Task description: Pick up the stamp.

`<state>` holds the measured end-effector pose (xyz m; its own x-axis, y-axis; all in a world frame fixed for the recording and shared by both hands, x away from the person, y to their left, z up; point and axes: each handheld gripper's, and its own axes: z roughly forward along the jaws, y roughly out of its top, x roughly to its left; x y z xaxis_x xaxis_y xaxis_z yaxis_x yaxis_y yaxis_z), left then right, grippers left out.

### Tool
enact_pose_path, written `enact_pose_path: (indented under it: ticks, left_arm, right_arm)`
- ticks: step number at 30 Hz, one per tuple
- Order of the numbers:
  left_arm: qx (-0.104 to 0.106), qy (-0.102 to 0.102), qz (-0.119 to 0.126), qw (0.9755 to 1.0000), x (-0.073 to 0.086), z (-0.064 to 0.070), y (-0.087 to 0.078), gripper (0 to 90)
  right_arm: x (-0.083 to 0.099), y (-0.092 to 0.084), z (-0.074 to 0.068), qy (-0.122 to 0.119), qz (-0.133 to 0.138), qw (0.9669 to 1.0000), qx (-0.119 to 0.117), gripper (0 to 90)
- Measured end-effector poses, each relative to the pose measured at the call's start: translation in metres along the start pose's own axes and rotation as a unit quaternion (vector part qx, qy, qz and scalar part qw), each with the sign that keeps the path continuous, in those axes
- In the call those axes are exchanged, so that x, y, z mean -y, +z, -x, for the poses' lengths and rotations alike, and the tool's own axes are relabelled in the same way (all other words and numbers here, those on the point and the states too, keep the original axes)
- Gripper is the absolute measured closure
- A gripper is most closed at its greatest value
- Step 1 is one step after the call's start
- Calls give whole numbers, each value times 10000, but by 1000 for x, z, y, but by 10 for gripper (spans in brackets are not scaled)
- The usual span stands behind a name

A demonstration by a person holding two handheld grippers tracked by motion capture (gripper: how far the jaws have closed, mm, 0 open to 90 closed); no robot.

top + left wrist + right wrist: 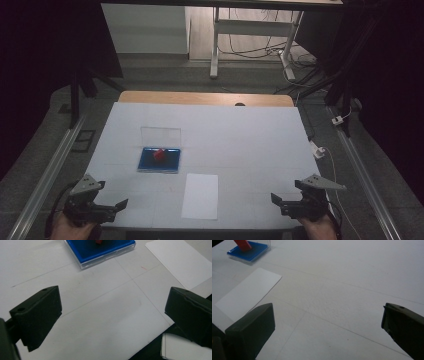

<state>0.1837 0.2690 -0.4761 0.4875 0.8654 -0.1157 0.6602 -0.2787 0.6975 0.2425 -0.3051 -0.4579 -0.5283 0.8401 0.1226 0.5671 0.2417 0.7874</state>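
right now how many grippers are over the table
2. The left gripper is at the near left corner, the right gripper at the near right corner, both open and empty, with the paper between them.

A blue tray with a clear upright lid sits left of centre on the table, a small red piece tilted inside it. A white paper sheet lies flat near the front edge, just right of the tray.
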Motion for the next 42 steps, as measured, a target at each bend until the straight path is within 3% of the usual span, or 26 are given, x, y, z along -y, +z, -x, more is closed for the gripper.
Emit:
enact_pose_path:
  ticks: [3,6,20,32,42]
  left_arm:
    - [77,-39,30,10000,1,-2,-1,12]
    - [108,-49,31,9999,1,-3,-1,11]
    - [-23,-47,-116,9999,0,-1,1,0]
    - [9,-255,-94,9996,-3,-5,0,0]
    - [107,-4,42,9999,-11,-3,4,0]
  right_arm:
    - [0,1,1,63,-41,10000,-65,0]
    - [-1,2,0,-26,-95,9999,-133,0]
    - [-1,5,-6,-329,-339,9983,-354,0]
    - [-2,6,-7,-360,-382,9978,-415,2]
    - [-2,6,-7,-390,-402,9975,-428,2]
